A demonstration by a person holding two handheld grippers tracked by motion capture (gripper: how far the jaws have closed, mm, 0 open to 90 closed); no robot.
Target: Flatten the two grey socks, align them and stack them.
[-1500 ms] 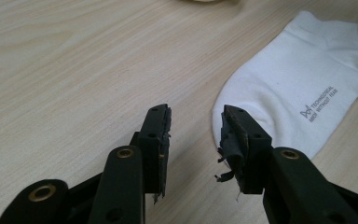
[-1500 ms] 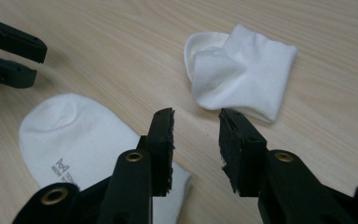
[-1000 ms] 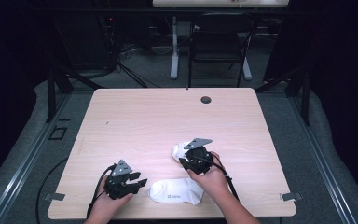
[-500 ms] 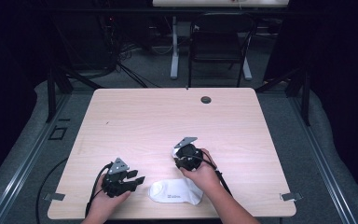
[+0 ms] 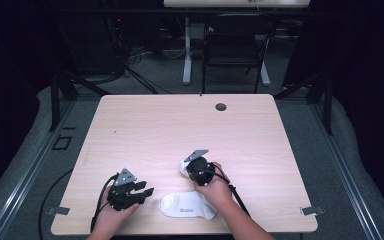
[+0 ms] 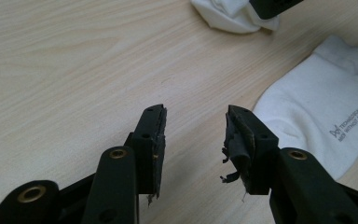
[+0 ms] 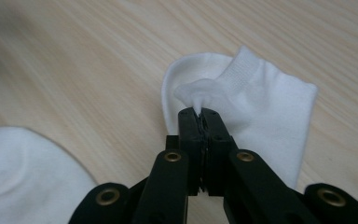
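Two white socks are on the light wood table (image 5: 180, 125). One sock (image 5: 187, 205) lies flat near the front edge, with small grey print on it (image 6: 326, 100). The second sock (image 7: 247, 112) is pinched at a fold by my right gripper (image 7: 199, 112), which is shut on it; in the high view that gripper (image 5: 190, 162) covers most of the sock (image 5: 184, 166). My left gripper (image 5: 145, 190) rests at the front left, jaws open and nothing between them (image 6: 195, 126), just left of the flat sock.
A round cable grommet (image 5: 221, 106) sits at the table's far edge. A dark chair (image 5: 235, 45) and cables stand on the floor beyond the table. Bare wood spreads across the far half and both sides.
My right gripper has dragged the pinched sock leftward and slightly nearer, toward the flat sock. The left gripper has barely shifted.
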